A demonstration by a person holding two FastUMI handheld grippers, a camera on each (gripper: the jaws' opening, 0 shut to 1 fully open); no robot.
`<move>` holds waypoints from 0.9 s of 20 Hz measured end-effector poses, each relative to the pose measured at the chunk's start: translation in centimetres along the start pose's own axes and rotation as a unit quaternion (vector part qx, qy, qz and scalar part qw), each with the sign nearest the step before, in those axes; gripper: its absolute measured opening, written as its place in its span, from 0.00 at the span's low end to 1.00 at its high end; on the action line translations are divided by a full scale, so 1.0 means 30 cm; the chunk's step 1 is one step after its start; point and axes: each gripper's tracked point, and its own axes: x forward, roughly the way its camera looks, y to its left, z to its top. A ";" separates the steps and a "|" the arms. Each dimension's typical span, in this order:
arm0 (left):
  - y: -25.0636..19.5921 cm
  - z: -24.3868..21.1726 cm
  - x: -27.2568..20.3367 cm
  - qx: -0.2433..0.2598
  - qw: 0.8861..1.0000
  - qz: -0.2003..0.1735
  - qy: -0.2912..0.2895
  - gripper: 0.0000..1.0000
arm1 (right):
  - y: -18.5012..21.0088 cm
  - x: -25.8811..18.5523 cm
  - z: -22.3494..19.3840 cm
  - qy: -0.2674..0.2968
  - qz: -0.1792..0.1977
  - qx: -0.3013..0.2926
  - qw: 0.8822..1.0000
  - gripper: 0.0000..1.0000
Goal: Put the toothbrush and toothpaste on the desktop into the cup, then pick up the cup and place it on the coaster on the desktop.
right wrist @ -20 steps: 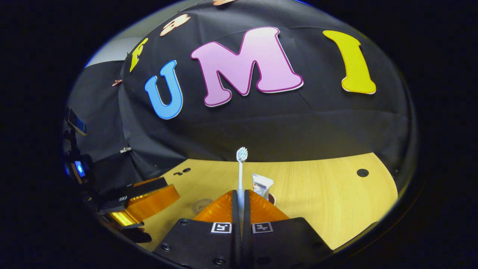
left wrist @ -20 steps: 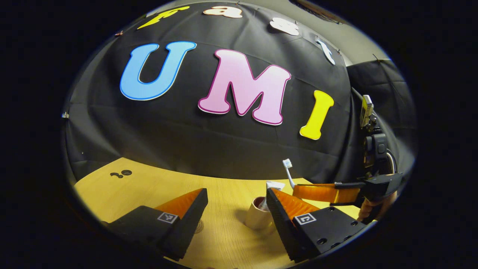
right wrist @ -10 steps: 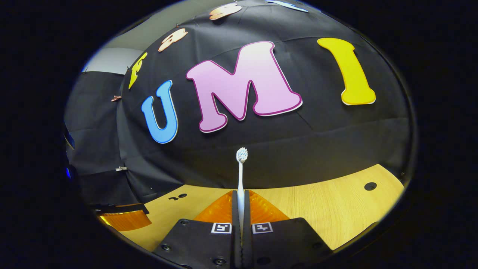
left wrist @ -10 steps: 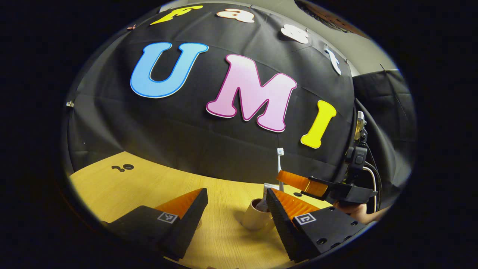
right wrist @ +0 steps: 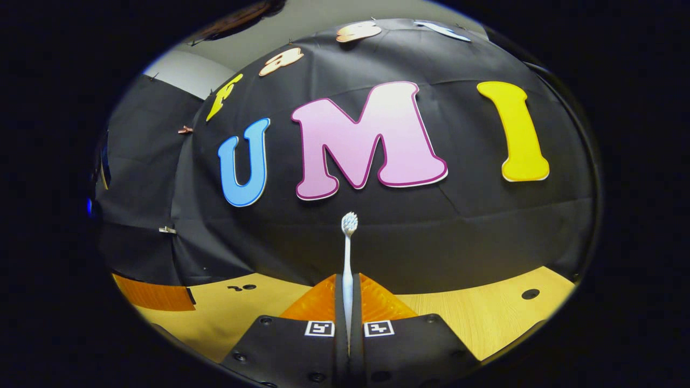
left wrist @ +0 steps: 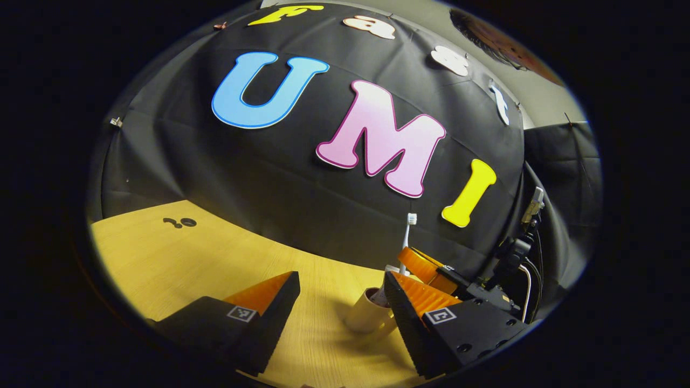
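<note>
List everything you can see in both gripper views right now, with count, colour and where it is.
White plastic toothbrush: one, white, clamped bristles-up between the right gripper's fingers.
Cream cylindrical cup: one, cream with dark inside, standing on the desk just left of the left gripper's right finger.
Toothpaste tube: one, white, sticking out of the cup, partly hidden.
Light wooden desk: one, yellowish wood, with dark holes near its far edge.
Left gripper: black with orange fingers, open, near the cup.
Right gripper: black with orange fingers, shut on the toothbrush.
</note>
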 end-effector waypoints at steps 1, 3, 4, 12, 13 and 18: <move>-0.004 -0.012 0.004 0.002 1.000 -0.002 0.004 0.97 | 0.001 0.003 -0.010 -0.001 0.001 -0.004 1.000 0.05; -0.010 -0.026 0.005 0.004 1.000 -0.005 0.008 0.97 | 0.001 0.005 -0.026 -0.003 -0.001 -0.016 1.000 0.05; -0.012 -0.030 0.005 0.004 1.000 -0.007 0.009 0.97 | -0.002 0.002 -0.035 -0.005 -0.002 -0.021 1.000 0.05; -0.022 -0.064 0.009 0.009 1.000 -0.009 0.021 0.97 | 0.024 -0.123 -0.110 0.018 0.001 -0.020 1.000 0.35; -0.018 -0.067 0.004 0.013 1.000 -0.009 0.021 0.97 | 0.027 -0.152 -0.108 0.019 0.000 -0.019 1.000 0.59; -0.013 -0.059 -0.035 0.019 0.999 -0.005 0.027 0.97 | 0.031 -0.223 -0.097 0.055 -0.012 -0.007 0.998 0.83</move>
